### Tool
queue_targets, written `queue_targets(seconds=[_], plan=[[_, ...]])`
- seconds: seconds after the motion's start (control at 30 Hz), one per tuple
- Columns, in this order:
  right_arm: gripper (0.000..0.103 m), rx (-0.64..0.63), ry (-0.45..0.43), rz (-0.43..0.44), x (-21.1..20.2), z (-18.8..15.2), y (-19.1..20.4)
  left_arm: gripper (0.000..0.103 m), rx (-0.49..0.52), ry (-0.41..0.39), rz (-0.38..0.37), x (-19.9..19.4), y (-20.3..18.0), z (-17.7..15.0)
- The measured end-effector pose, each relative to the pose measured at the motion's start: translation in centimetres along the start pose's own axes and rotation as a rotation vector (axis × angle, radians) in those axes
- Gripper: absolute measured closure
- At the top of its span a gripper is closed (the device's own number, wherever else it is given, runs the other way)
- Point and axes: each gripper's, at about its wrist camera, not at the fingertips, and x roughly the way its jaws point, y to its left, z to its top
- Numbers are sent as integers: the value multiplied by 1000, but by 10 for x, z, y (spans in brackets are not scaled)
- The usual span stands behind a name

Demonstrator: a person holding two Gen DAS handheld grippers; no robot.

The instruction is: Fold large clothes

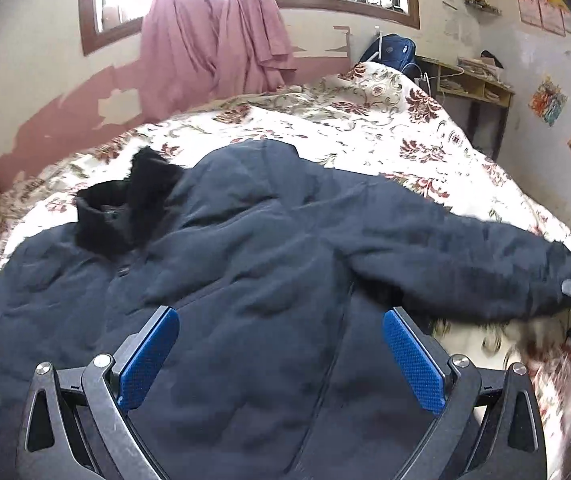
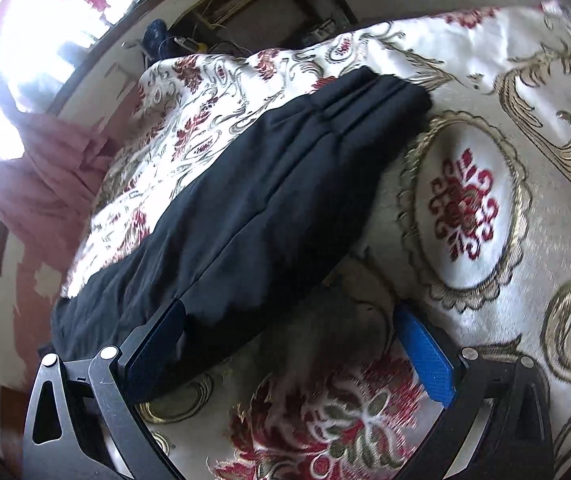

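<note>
Presently the dark jacket lies spread on the bed; left gripper and right gripper both gape, holding nothing.

The jacket lay spread on the bedcover, collar to the left, one sleeve stretched rightward. Behind the bed hung a curtain; a shelf stood at the far right
</note>
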Motion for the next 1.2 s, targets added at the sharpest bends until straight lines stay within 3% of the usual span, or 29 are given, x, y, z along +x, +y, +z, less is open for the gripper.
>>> queue_targets(seconds=[0.1,0.23,0.3,0.37,0.4,0.43,0.5,0.57,0.73,0.9,1.03,1.2], plan=[[1,50,-23,99,4,8,-6,0,-1,1,5,19,-8,13],[6,112,-60,142,10,13,-11,0,-4,63,36,45,-14,17],[37,117,-59,135,14,15,-11,0,-17,111,34,58,-14,16],[51,141,-68,154,17,19,-13,0,-32,150,22,69,-12,14],[68,150,-76,150,18,20,-13,0,-43,163,14,73,-10,13],[77,151,-80,144,14,19,-12,0,-59,170,-4,76,-7,11],[90,133,-100,156,13,23,-6,0,-98,175,-46,76,2,10],[95,95,-144,173,-3,19,2,0,-121,167,-63,69,12,11],[97,-149,-308,228,-45,15,68,0,-126,124,-51,31,44,9],[97,-468,-410,304,-86,-17,161,0,-146,87,-33,-11,93,6],[97,-796,-435,361,-109,-80,245,0,-177,55,25,-40,141,-4],[97,-1225,-367,403,-116,-194,322,0,-312,55,60,-64,219,-33]])
